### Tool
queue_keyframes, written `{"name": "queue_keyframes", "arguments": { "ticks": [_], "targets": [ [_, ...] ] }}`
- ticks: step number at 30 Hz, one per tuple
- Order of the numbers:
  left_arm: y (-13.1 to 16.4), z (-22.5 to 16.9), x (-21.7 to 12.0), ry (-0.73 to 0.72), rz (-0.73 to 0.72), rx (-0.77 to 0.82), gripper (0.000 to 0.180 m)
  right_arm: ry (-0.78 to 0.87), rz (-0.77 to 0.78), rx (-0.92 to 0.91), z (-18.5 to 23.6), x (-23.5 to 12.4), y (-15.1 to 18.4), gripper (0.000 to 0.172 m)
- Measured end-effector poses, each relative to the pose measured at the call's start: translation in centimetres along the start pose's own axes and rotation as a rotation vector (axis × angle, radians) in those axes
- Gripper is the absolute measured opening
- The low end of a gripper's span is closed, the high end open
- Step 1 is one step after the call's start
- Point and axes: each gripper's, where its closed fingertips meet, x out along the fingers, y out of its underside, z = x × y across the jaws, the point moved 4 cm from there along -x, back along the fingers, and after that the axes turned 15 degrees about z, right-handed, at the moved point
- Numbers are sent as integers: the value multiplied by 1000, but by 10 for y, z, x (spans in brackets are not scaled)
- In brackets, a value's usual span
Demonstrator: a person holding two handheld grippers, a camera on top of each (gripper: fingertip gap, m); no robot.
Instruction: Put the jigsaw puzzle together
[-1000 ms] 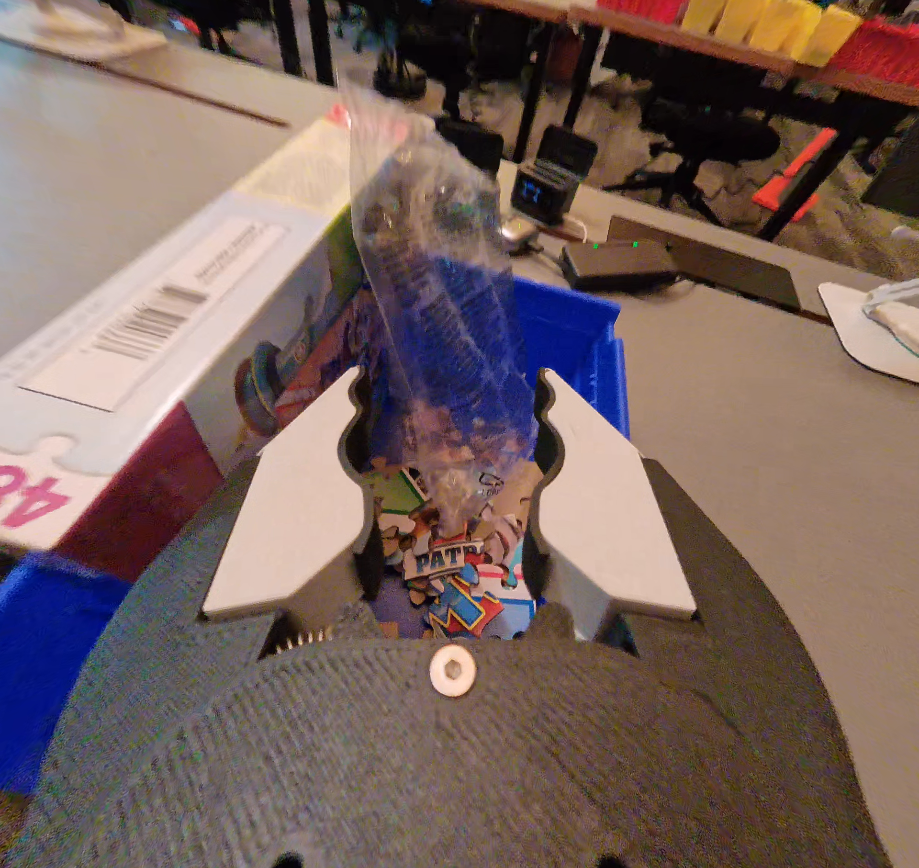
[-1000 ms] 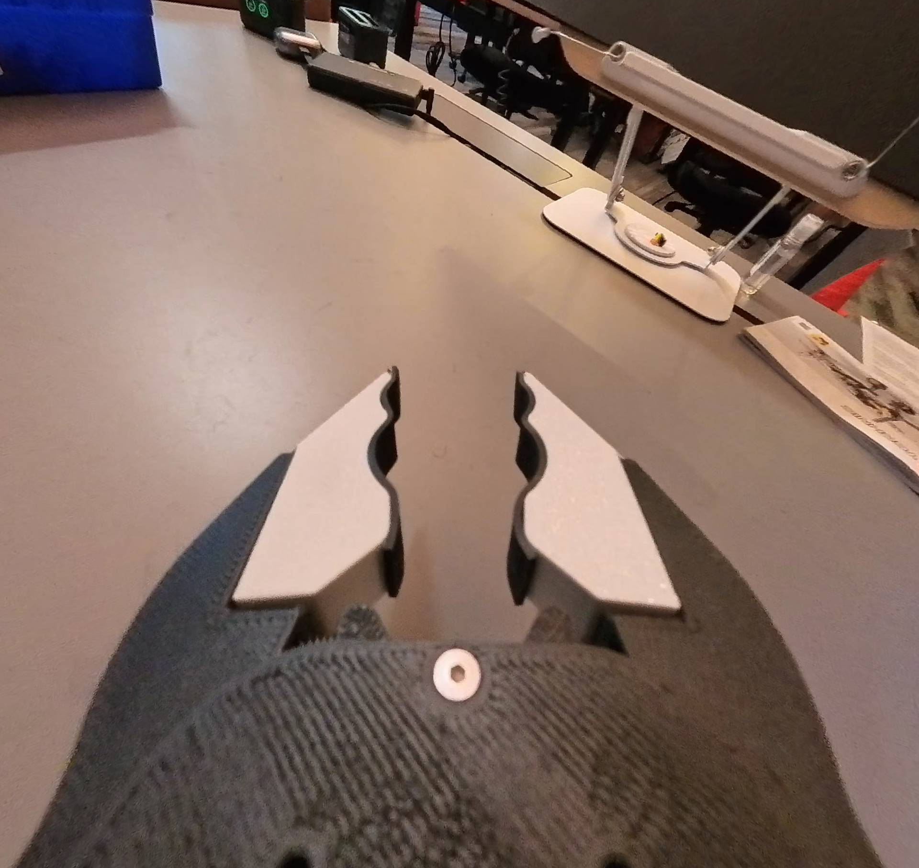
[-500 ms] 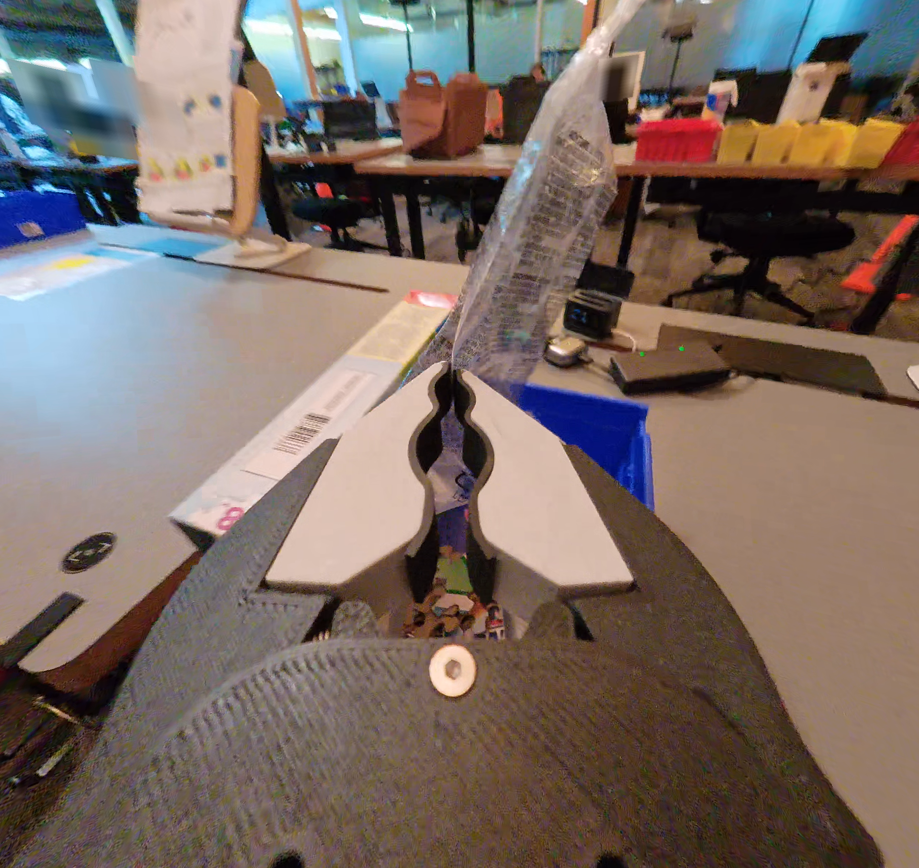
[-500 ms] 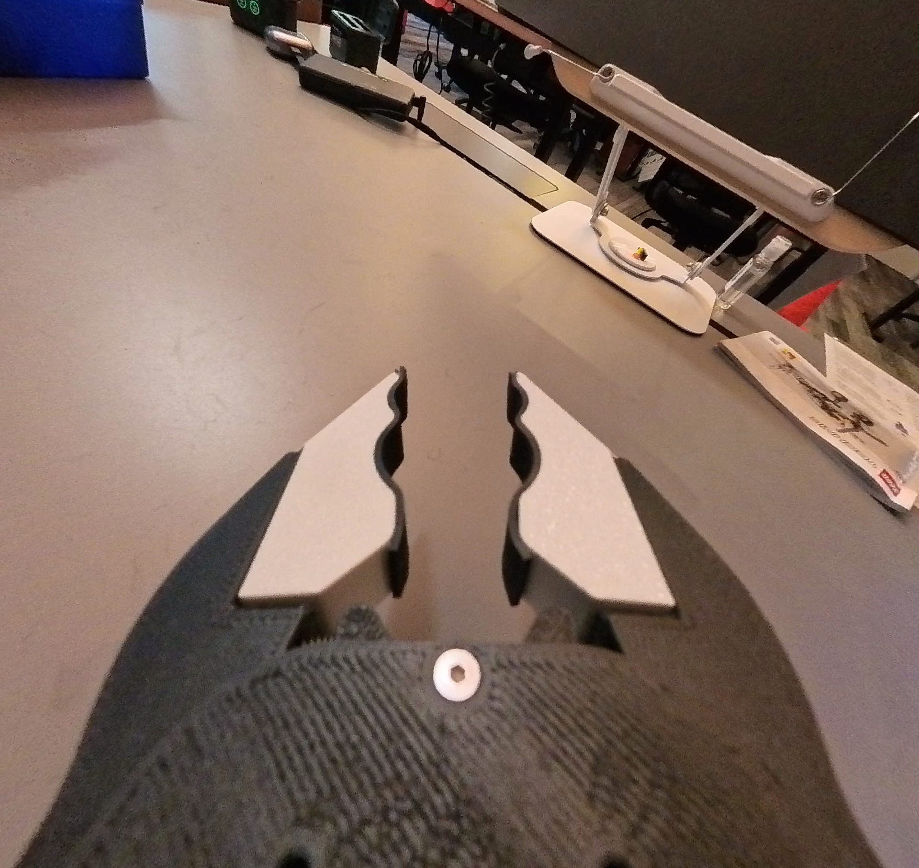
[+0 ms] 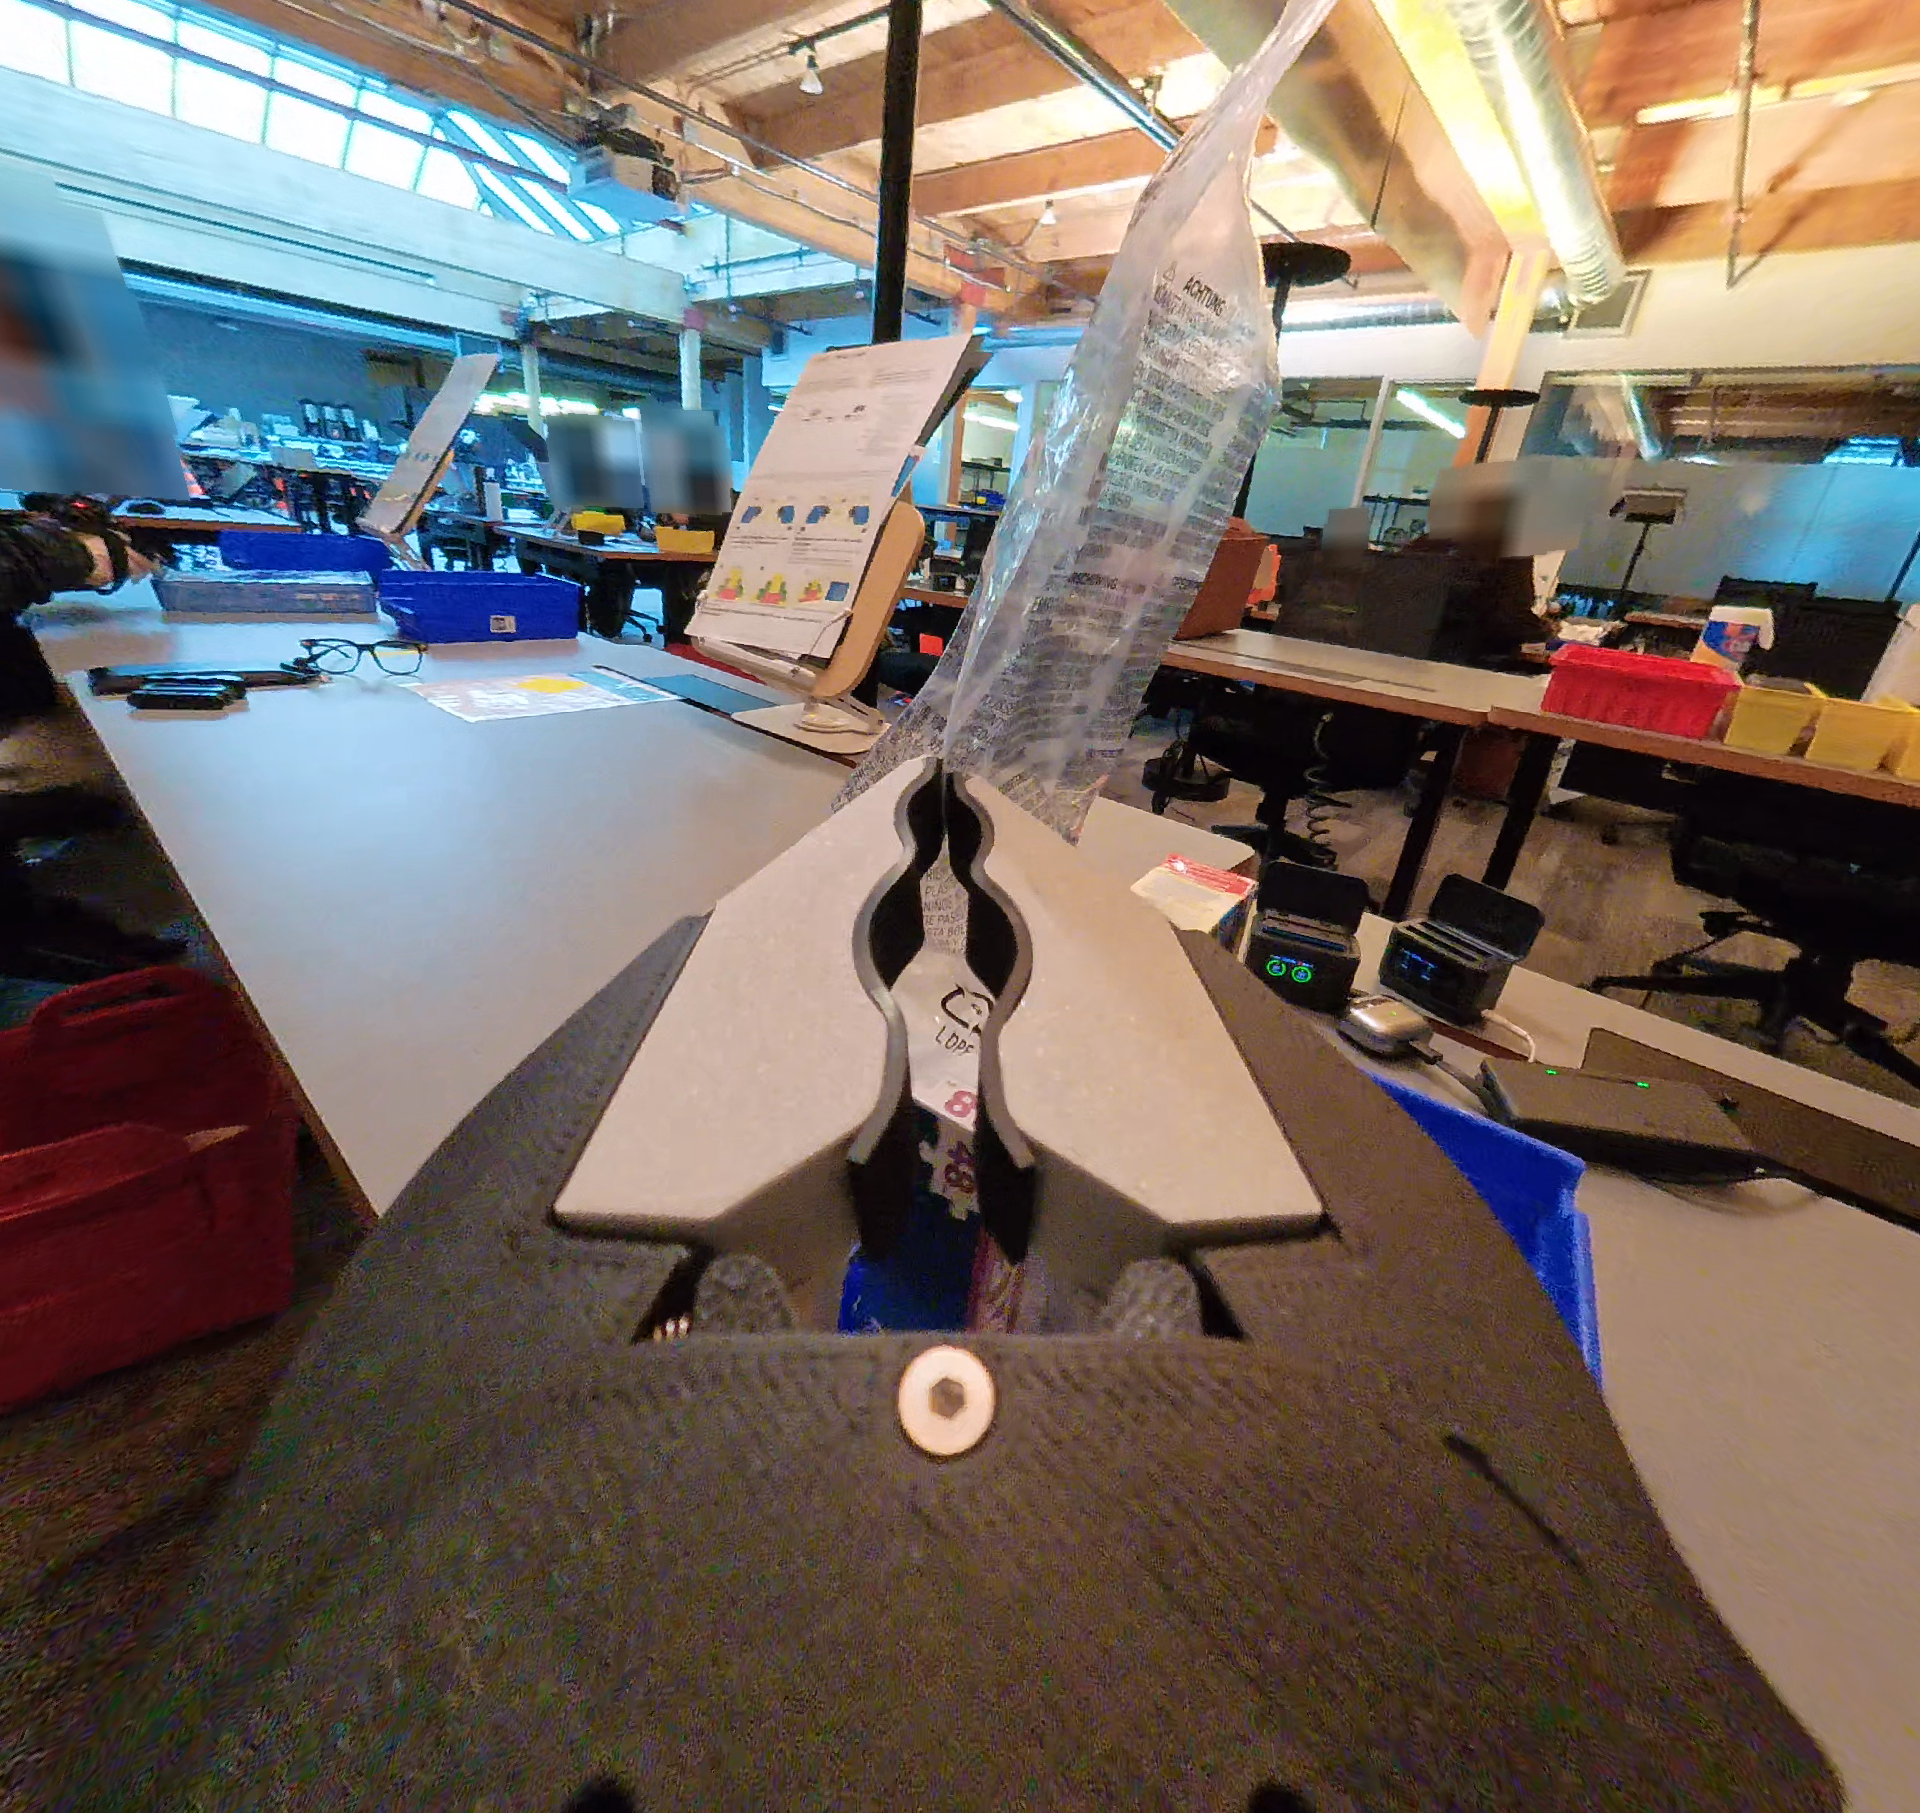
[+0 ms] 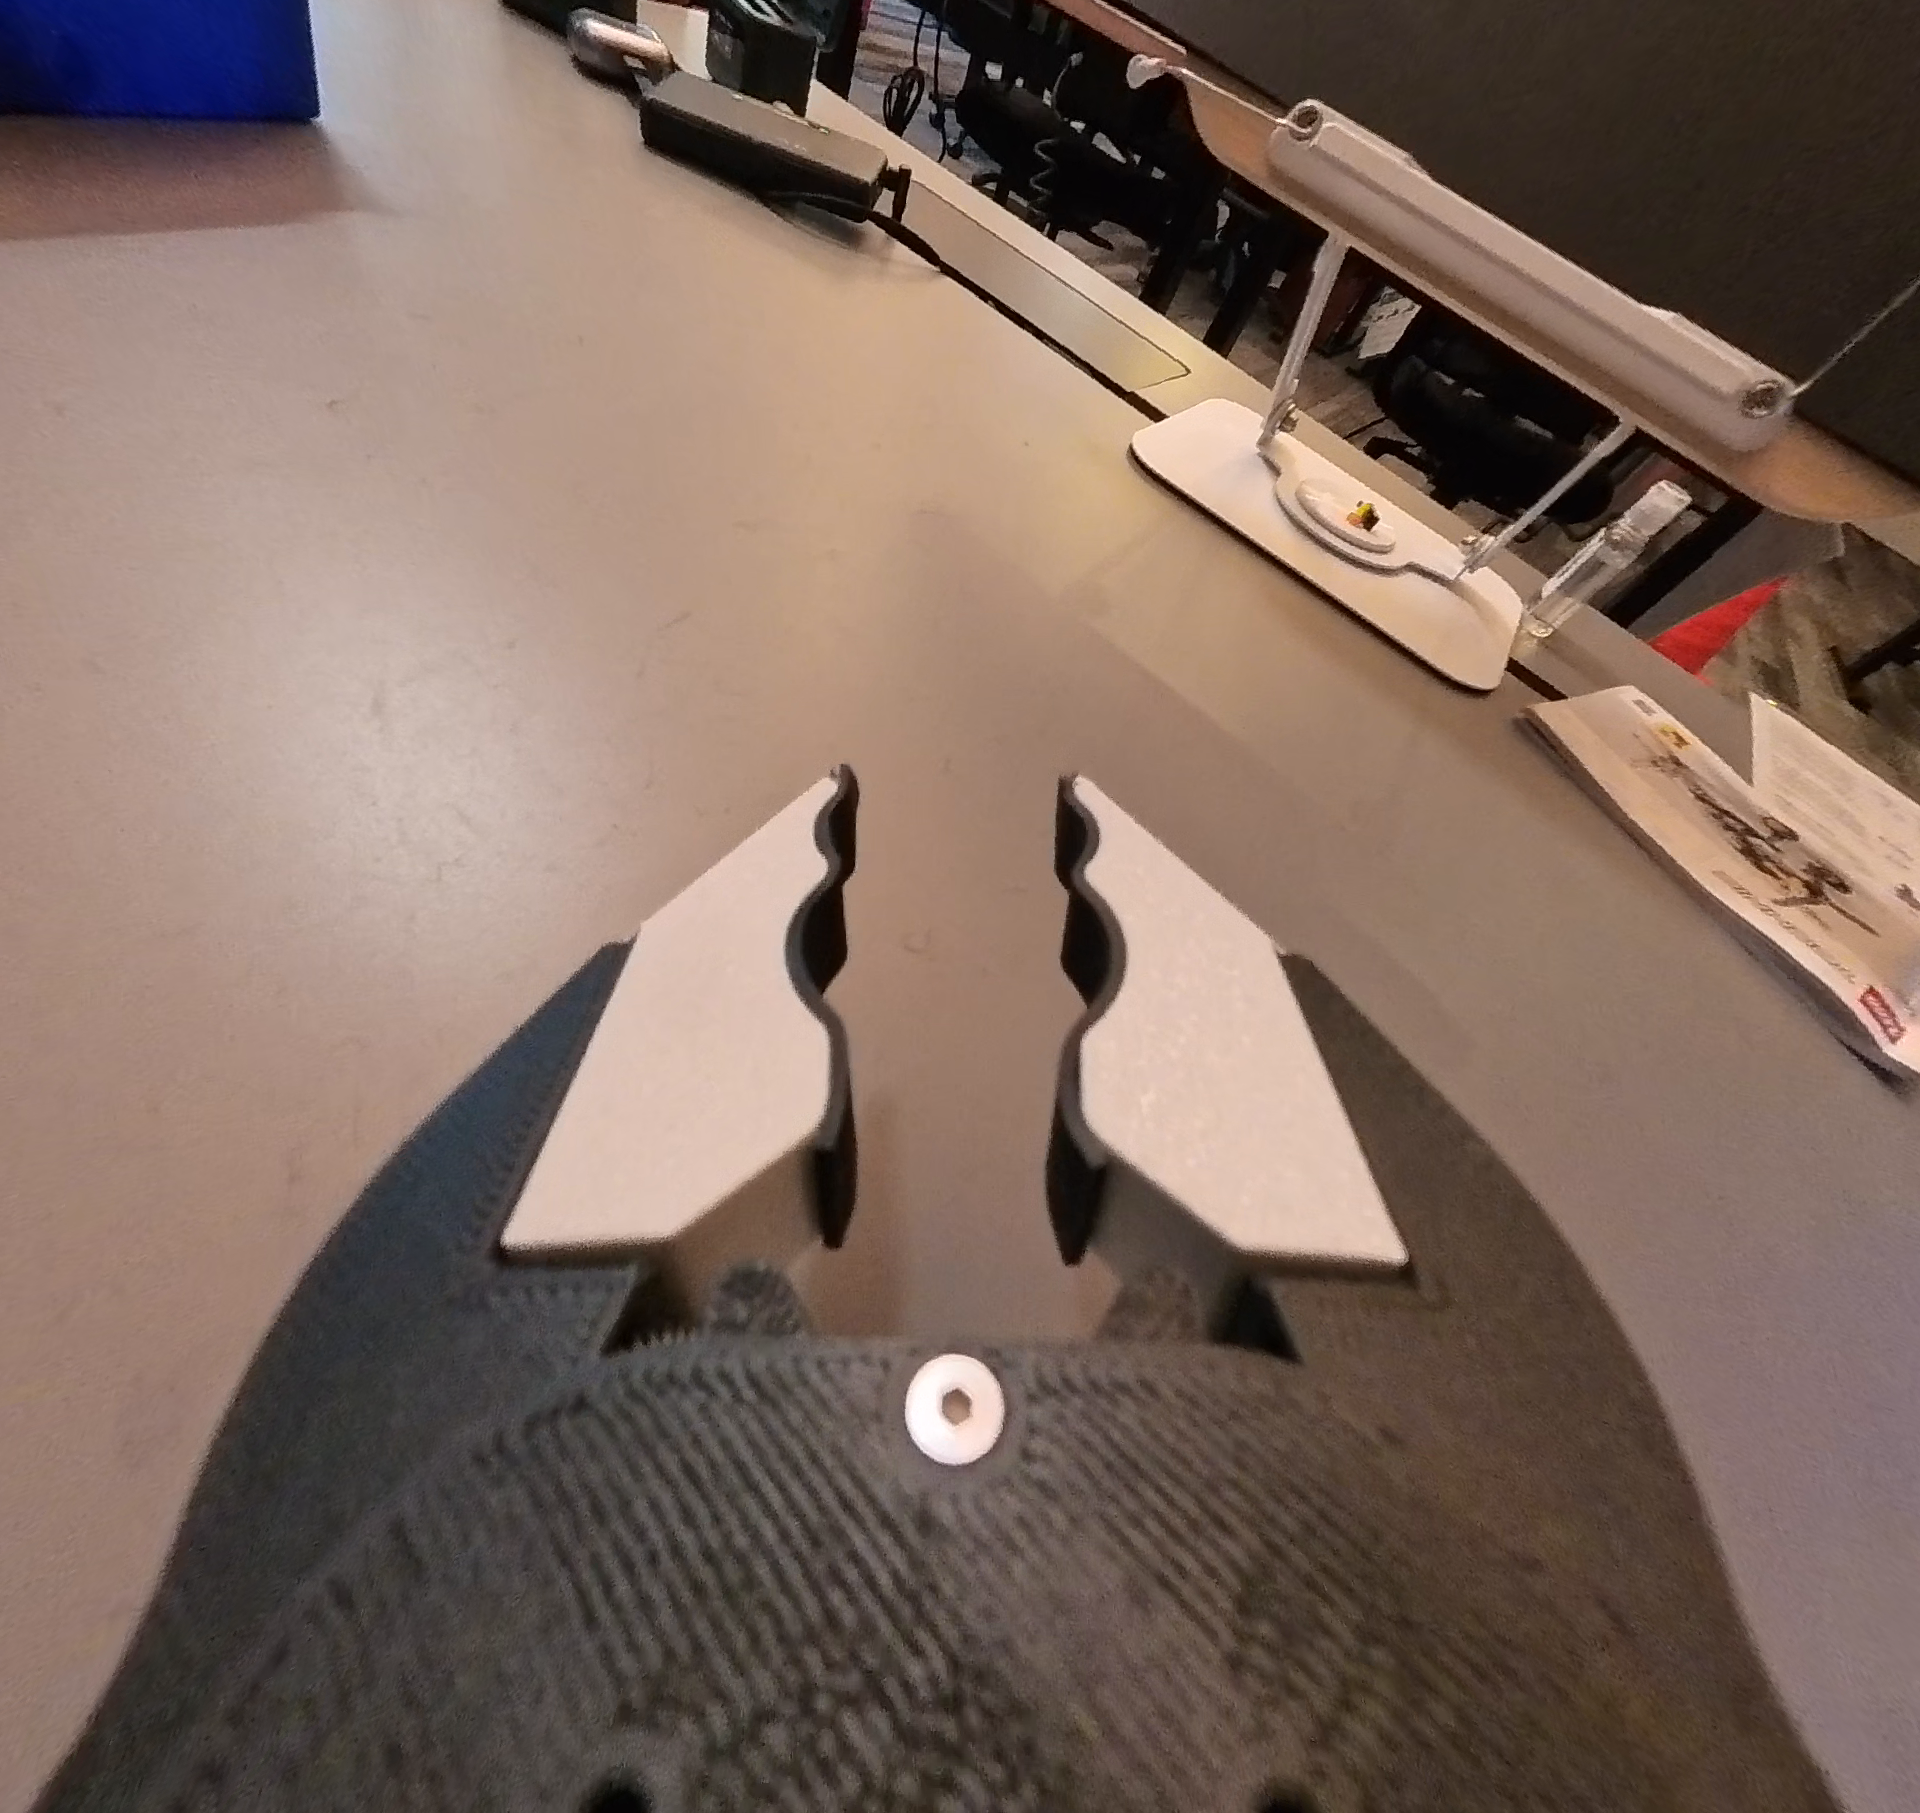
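Rising, left gripper clamps lifted plastic bag.

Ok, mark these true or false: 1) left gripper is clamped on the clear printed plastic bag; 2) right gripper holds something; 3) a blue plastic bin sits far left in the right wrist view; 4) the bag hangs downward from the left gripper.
1) True: the left gripper is pinched shut on the clear printed plastic bag.
2) False: the right gripper is open, with only the grey tabletop between its fingers.
3) True: blue plastic bin.
4) False: the bag rises above the fingertips.
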Motion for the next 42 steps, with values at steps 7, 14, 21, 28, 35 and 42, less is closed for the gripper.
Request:
{"name": "queue_keyframes", "arguments": {
  "ticks": [7,14,21,28,35,42],
  "targets": [
    [5,16,-6,-107,21,42,0,-3,23,-32,4,3,1,36],
    [23,13,5,-73,125,57,0,10,35,-67,8,4,2,34],
    [3,13,-15,-86,55,80,0,42,41,-110,12,5,2,32],
    [24,29,-16,-62,371,163,0,46,46,-106,11,6,2,31],
    [72,51,-3,104,673,132,0,53,54,-80,7,7,2,32],
    [95,39,3,199,783,179,0,86,85,-122,10,10,4,30]
  ]
}}
